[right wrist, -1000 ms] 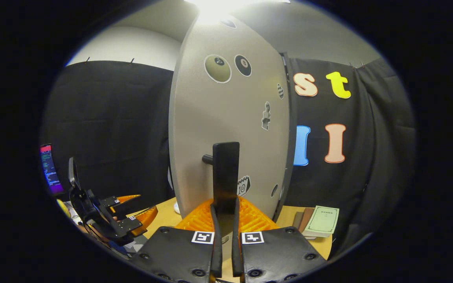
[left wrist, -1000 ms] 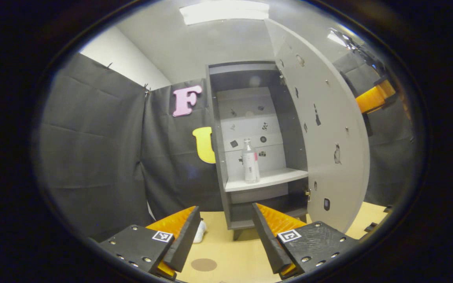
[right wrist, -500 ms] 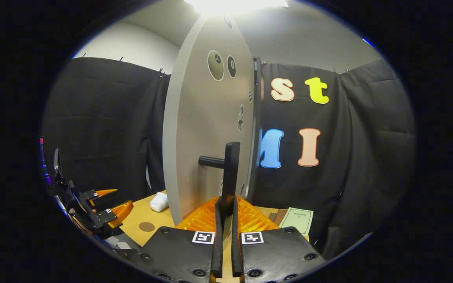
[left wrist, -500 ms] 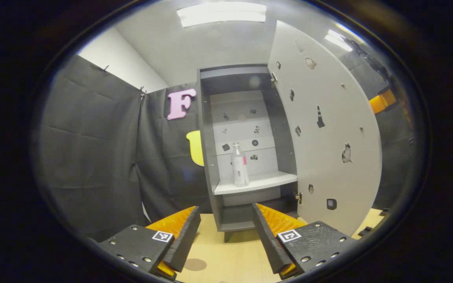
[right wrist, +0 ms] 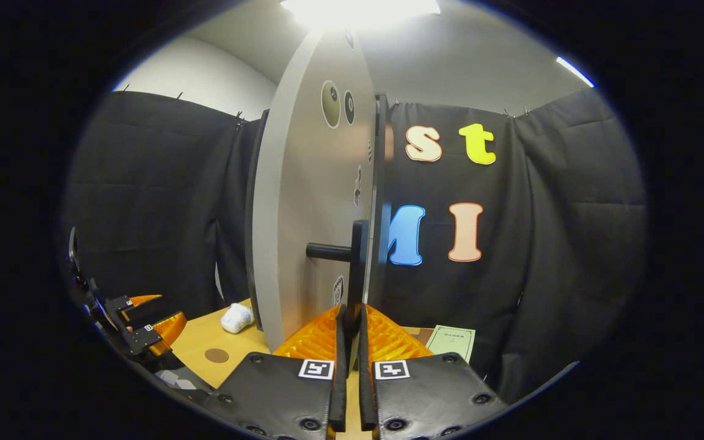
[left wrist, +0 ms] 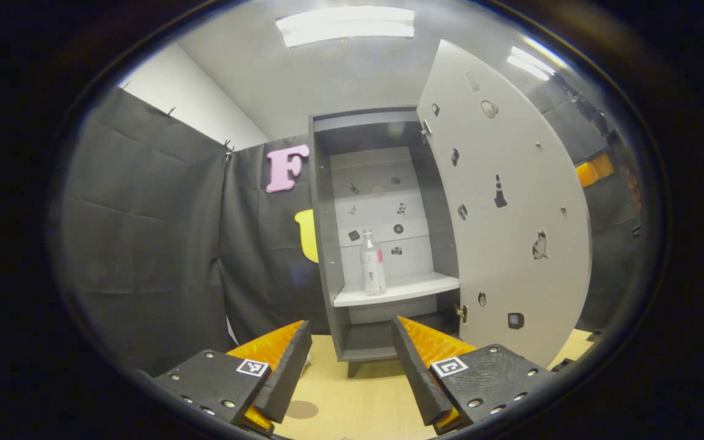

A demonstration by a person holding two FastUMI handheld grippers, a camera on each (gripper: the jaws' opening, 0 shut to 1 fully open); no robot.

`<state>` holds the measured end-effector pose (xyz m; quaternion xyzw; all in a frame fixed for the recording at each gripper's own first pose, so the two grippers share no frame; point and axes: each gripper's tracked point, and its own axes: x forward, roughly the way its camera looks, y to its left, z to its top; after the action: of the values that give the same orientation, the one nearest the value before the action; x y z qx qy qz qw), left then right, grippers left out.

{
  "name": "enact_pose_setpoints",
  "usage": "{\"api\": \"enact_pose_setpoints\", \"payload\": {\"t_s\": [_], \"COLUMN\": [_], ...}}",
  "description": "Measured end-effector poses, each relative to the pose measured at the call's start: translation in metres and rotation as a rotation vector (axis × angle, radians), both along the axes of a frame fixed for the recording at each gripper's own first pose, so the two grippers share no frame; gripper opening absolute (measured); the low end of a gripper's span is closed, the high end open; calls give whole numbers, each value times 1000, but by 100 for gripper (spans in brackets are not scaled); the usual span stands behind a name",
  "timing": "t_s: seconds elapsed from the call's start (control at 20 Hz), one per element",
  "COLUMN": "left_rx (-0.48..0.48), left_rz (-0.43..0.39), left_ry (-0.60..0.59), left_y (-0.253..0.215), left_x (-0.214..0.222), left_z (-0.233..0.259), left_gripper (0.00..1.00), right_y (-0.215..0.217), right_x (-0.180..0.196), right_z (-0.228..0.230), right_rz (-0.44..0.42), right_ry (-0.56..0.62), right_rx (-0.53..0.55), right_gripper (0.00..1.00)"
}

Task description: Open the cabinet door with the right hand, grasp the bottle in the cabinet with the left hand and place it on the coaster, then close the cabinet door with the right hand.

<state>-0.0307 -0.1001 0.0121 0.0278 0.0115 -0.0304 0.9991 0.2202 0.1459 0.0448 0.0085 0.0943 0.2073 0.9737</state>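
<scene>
Your left gripper (left wrist: 350, 360) hangs level before the cabinet (left wrist: 321, 244), jaws wide and empty, aimed below the shelf (left wrist: 395, 288) where the bottle (left wrist: 372, 267) stands upright. Reach in this low and you'll likely strike that shelf. Your right gripper (right wrist: 348, 342) clamps the door handle (right wrist: 357, 269); letting go could swing the door (left wrist: 505, 208) back toward the cabinet.
</scene>
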Motion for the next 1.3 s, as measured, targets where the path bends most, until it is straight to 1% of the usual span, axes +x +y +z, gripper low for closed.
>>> {"api": "enact_pose_setpoints", "payload": {"t_s": [0.1,0.15,0.2,0.3,0.35,0.4,0.45,0.55,0.6,0.65,0.7,0.8,0.85,0.9,0.95,1.15,1.2,1.25,1.3], "left_rx": [10,15,16,-6,-24,-42,-60,-90,-94,-93,-90,-86,-88,-95,-104,-110,-112,-119,-131], "left_rz": [3,6,9,-2,-12,-19,-28,-46,-55,-63,-72,-89,-92,-99,-112,-160,-172,-185,-199], "left_ry": [-10,-14,-19,-28,-32,-34,-33,-39,-43,-47,-51,-68,-74,-75,-78,-84,-79,-70,-60], "left_y": [-2,-2,-2,-5,-9,-9,-11,-14,-14,-13,-14,-13,-12,-9,-11,-12,-13,-16,-18], "left_x": [0,3,5,13,19,26,34,49,58,69,79,104,115,126,136,188,200,213,225], "left_z": [7,11,14,21,26,29,32,39,42,45,48,57,60,62,64,68,65,61,57], "left_gripper": [81,82,81,81,81,80,80,81,81,80,81,80,81,79,80,81,81,81,81], "right_y": [-1,-4,-9,-19,-27,-40,-53,-74,-81,-87,-92,-105,-109,-113,-119,-134,-139,-143,-146], "right_x": [-9,-15,-20,-35,-41,-44,-48,-52,-46,-44,-40,-34,-32,-30,-29,-22,-20,-19,-19], "right_z": [-2,-2,-2,-3,-3,-2,1,7,6,4,-1,-6,-9,-11,-13,-14,-15,-16,-17], "right_rz": [21,28,30,19,0,-41,-84,-156,-186,-206,-232,-297,-316,-336,-365,-451,-472,-495,-517], "right_ry": [16,17,17,15,4,-17,-38,-65,-66,-59,-48,-32,-26,-25,-29,-33,-29,-27,-24], "right_rx": [30,42,50,61,53,26,2,-14,-15,-15,-14,-4,-2,-5,-12,-25,-26,-28,-29], "right_gripper": [11,10,10,10,13,15,12,16,19,24,47,92,96,96,93,93,96,96,93]}}
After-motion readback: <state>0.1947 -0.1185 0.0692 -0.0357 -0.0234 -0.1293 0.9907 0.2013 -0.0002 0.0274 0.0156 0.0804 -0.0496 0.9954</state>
